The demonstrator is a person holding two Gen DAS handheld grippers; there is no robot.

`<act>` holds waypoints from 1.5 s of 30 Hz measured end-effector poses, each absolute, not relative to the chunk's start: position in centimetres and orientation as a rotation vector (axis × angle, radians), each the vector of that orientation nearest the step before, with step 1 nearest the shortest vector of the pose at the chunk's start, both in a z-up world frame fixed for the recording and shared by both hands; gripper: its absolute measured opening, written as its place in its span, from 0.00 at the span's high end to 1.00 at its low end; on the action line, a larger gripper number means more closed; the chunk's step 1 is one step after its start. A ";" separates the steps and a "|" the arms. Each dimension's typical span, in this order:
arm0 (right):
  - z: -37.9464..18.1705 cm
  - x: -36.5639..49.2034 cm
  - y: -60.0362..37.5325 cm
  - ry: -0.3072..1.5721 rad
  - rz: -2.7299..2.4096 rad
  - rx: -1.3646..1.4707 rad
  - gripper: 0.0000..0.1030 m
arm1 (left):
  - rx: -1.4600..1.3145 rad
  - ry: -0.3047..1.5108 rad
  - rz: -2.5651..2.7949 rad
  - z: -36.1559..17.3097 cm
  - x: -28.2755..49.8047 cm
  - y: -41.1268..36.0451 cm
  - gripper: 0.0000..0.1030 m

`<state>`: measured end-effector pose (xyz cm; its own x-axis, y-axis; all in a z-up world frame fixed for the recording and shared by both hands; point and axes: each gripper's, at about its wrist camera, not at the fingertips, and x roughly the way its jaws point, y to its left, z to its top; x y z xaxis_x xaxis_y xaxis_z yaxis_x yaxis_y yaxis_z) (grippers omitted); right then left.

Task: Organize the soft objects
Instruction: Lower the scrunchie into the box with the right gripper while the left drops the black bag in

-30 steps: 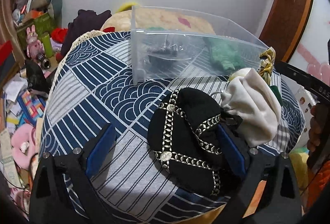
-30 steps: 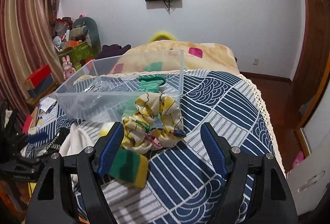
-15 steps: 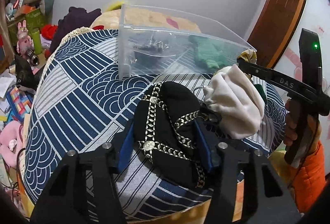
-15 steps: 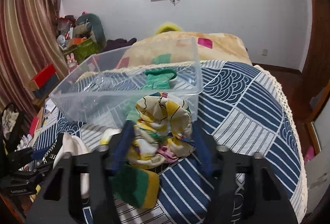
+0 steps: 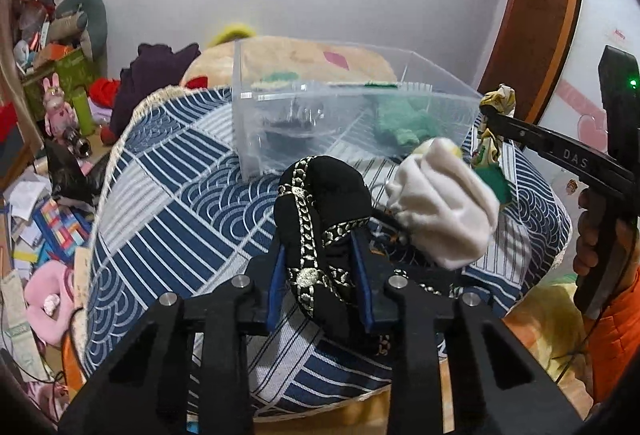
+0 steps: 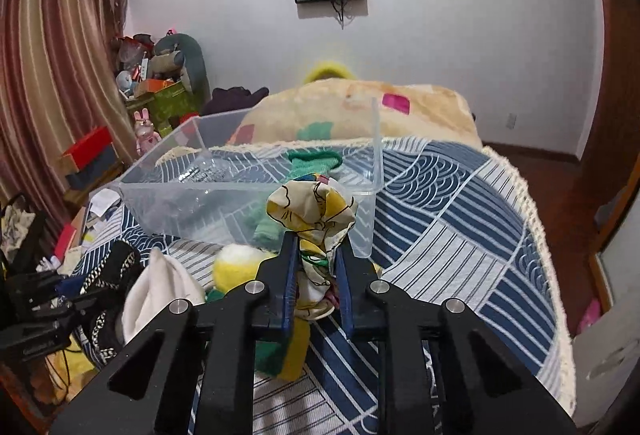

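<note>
My left gripper (image 5: 320, 277) is shut on a black cloth with gold trim (image 5: 320, 207) and holds it raised over the near edge of the blue patterned bed cover (image 5: 172, 203). A white cloth (image 5: 444, 207) hangs against it on the right. My right gripper (image 6: 316, 283) is shut on a yellow printed cloth (image 6: 312, 211) and holds it up just in front of the clear plastic bin (image 6: 248, 199). The bin (image 5: 344, 127) holds a green cloth (image 5: 396, 123) and a dark item. A yellow-green sock (image 6: 280, 351) lies under the right gripper.
The bin stands mid-bed in front of a beige blanket (image 6: 360, 115). Clutter, toys and boxes (image 5: 52, 107) fill the floor to the left. A wooden door (image 5: 532, 15) is at the right. The bed cover to the right of the bin (image 6: 460, 219) is flat.
Both grippers closed from open: the left on the black gold-trimmed cloth, the right on the yellow printed cloth. Both cloths have been lifted off the bed cover.
</note>
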<state>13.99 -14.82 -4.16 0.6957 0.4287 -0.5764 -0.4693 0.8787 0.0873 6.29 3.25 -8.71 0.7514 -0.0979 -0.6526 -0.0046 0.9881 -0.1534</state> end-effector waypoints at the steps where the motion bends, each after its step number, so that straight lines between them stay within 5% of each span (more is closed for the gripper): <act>1: -3.8 13.8 -14.8 0.615 0.501 -0.074 0.84 | -0.144 0.712 -0.051 -8.4 6.2 3.3 0.71; 27: 1.2 12.6 -14.4 0.441 0.524 -0.055 0.84 | -0.126 0.447 0.018 1.4 10.1 5.6 0.71; 45: 1.1 15.8 -10.6 0.438 0.578 -0.083 0.84 | -0.055 0.390 -0.004 1.9 14.6 3.1 0.71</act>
